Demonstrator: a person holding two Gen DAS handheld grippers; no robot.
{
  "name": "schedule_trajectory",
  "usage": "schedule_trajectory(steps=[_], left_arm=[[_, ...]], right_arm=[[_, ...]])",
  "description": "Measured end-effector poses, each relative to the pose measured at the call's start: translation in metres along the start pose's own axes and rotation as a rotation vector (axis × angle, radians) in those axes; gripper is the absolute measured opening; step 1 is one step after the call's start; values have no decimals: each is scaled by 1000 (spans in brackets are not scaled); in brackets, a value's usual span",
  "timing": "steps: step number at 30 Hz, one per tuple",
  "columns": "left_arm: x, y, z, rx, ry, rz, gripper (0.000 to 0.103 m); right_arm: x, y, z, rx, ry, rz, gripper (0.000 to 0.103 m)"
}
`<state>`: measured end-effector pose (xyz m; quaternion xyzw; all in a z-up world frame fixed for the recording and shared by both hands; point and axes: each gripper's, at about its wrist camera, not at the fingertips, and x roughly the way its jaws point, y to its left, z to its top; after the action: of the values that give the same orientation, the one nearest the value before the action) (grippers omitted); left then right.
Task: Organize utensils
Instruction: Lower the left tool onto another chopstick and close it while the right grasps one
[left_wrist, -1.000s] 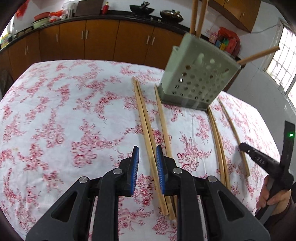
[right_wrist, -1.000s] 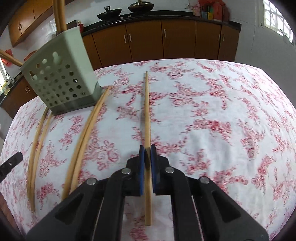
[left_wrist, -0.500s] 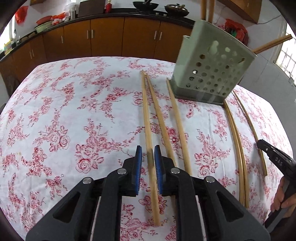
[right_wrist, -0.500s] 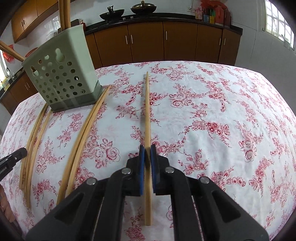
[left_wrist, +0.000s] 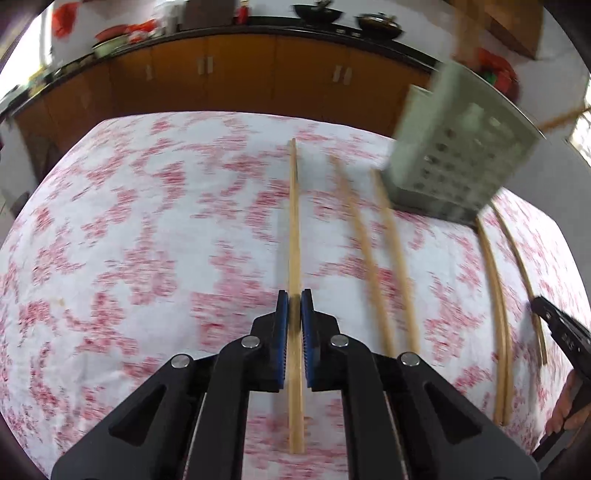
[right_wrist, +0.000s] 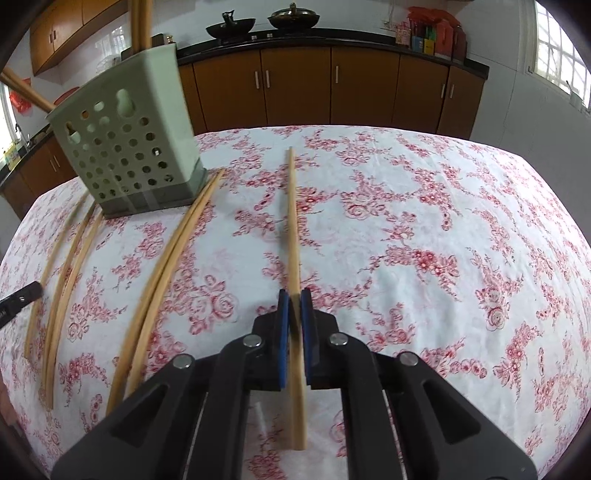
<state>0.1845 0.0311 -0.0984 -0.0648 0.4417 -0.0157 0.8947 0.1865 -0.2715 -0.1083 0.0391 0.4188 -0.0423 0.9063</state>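
My left gripper (left_wrist: 294, 301) is shut on a wooden chopstick (left_wrist: 294, 221) that points straight ahead over the floral tablecloth. My right gripper (right_wrist: 294, 301) is shut on another wooden chopstick (right_wrist: 293, 221), also pointing ahead. The pale green perforated utensil holder (left_wrist: 458, 162) stands at the far right of the left wrist view and at the far left in the right wrist view (right_wrist: 125, 144), with chopsticks standing in it. Loose chopsticks (left_wrist: 373, 258) lie left of the holder, and a pair (right_wrist: 166, 273) lies beside it in the right wrist view.
More chopsticks (left_wrist: 498, 314) lie on the cloth right of the holder. The right gripper's body (left_wrist: 561, 332) shows at the right edge of the left wrist view. Brown kitchen cabinets (right_wrist: 295, 85) with pans on the counter run behind the table.
My left gripper moved onto a chopstick and shut on it; its view is now blurred by motion. My right gripper kept hold of its chopstick and lifted slightly.
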Motion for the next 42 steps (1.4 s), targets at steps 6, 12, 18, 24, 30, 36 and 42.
schedule_trajectory(steps=[6, 12, 18, 24, 30, 36, 42], left_arm=[[-4, 11, -2, 19, -6, -28, 8], [-4, 4, -5, 44, -36, -17, 9], [-6, 9, -4, 25, -35, -39, 9], [-6, 10, -3, 15, -35, -49, 9], [-6, 11, -3, 13, -36, -50, 9], [-7, 6, -4, 27, -36, -29, 9], [-6, -12, -7, 109, -34, 65, 10]], right_arm=[[1, -5, 1, -8, -5, -1, 8], [1, -5, 1, -4, -3, 2, 8], [2, -4, 1, -7, -2, -3, 9], [2, -4, 1, -12, -2, -7, 9], [2, -4, 1, -11, -2, -7, 9], [2, -4, 1, -10, -1, -5, 9], [-2, -4, -3, -10, 0, -3, 11]])
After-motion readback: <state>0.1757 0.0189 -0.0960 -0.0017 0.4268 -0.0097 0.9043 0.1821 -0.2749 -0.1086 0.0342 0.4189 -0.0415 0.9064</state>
